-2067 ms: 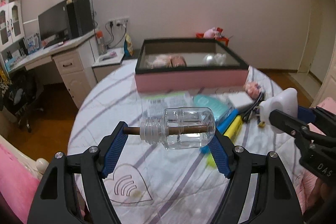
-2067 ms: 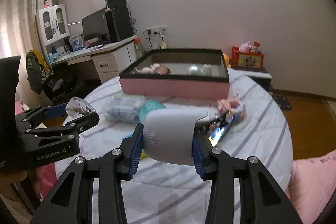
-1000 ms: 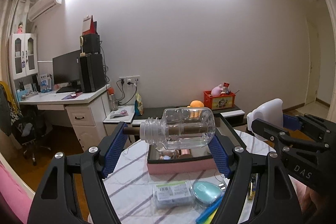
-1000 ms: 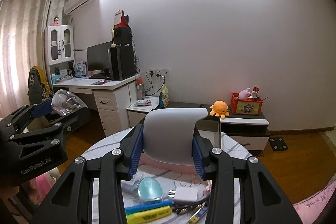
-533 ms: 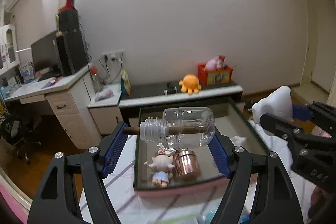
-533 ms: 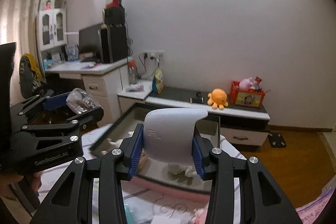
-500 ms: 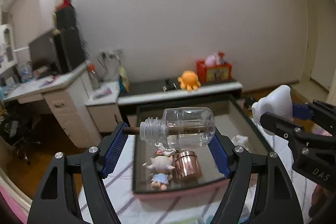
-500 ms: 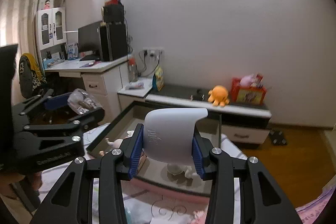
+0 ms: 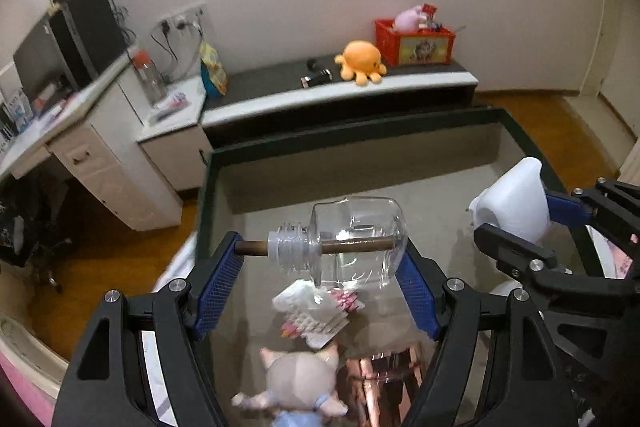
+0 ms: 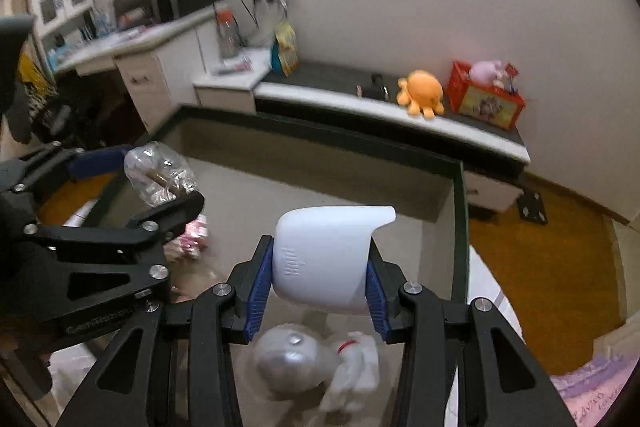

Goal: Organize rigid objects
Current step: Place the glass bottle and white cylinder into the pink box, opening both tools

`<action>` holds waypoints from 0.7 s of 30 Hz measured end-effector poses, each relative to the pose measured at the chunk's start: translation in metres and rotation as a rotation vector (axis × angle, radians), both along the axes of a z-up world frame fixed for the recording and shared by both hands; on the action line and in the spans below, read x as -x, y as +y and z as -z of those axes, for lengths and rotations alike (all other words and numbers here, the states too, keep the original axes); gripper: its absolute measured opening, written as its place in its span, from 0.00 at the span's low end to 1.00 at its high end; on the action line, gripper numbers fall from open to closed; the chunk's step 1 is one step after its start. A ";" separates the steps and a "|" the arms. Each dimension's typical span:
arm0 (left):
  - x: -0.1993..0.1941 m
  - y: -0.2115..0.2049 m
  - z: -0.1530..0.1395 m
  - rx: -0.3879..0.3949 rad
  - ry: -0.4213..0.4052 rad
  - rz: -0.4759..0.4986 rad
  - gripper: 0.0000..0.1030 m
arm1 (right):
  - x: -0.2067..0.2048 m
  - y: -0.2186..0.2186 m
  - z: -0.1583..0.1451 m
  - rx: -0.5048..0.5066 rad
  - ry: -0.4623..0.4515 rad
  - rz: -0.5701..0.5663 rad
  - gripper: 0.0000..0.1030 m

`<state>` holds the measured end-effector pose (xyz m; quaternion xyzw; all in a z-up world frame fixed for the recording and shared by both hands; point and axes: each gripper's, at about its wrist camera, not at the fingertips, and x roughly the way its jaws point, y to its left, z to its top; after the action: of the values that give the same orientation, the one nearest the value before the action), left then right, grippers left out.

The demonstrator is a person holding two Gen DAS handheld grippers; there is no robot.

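I am looking down into the box (image 9: 400, 131), dark-rimmed with a grey floor. Inside it a doll (image 9: 298, 383), a copper tin (image 9: 384, 367) and a packet (image 9: 312, 315) are lying near the front; a white plush (image 10: 320, 367) is lying at its right end. My left gripper (image 9: 320, 279) is clamping the clear bottle (image 9: 352, 239) sideways above the box, a brown stick running through it. My right gripper (image 10: 318, 299) is pinching the white cup (image 10: 326, 259) over the box.
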<state>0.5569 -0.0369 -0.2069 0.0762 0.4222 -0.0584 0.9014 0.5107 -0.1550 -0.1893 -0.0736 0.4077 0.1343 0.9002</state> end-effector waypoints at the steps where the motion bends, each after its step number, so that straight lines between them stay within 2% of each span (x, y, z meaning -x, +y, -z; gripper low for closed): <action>1: -0.004 0.000 0.004 0.001 0.014 -0.004 0.74 | -0.002 -0.001 0.003 0.002 0.010 0.002 0.42; 4: -0.011 -0.003 0.012 -0.027 0.039 -0.012 0.74 | -0.003 -0.004 0.005 0.002 0.018 0.011 0.43; 6: -0.010 -0.003 0.008 -0.029 0.020 -0.023 0.76 | -0.002 -0.005 0.003 -0.011 0.025 0.001 0.44; 7: -0.008 -0.001 0.006 -0.030 0.008 -0.031 0.78 | -0.004 -0.005 0.002 -0.015 0.025 0.002 0.48; 8: -0.007 0.003 0.004 -0.031 0.003 -0.049 0.85 | -0.005 -0.007 0.001 -0.014 0.023 0.015 0.52; 10: -0.004 0.010 0.001 0.002 -0.004 -0.057 0.91 | -0.005 -0.012 -0.004 -0.022 -0.002 0.038 0.68; 12: 0.005 0.019 -0.005 0.038 -0.018 -0.068 0.93 | 0.002 -0.019 -0.012 -0.064 -0.026 0.039 0.78; 16: 0.037 0.027 -0.025 0.062 -0.093 -0.072 0.97 | 0.028 -0.022 -0.035 -0.116 -0.080 0.024 0.78; 21: 0.110 0.041 -0.068 0.110 -0.248 -0.075 1.00 | 0.080 -0.027 -0.069 -0.172 -0.196 0.010 0.81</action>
<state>0.4470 0.0037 -0.1393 0.0173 0.3062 -0.0379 0.9511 0.4302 -0.1824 -0.1202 -0.0068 0.3049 0.1565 0.9394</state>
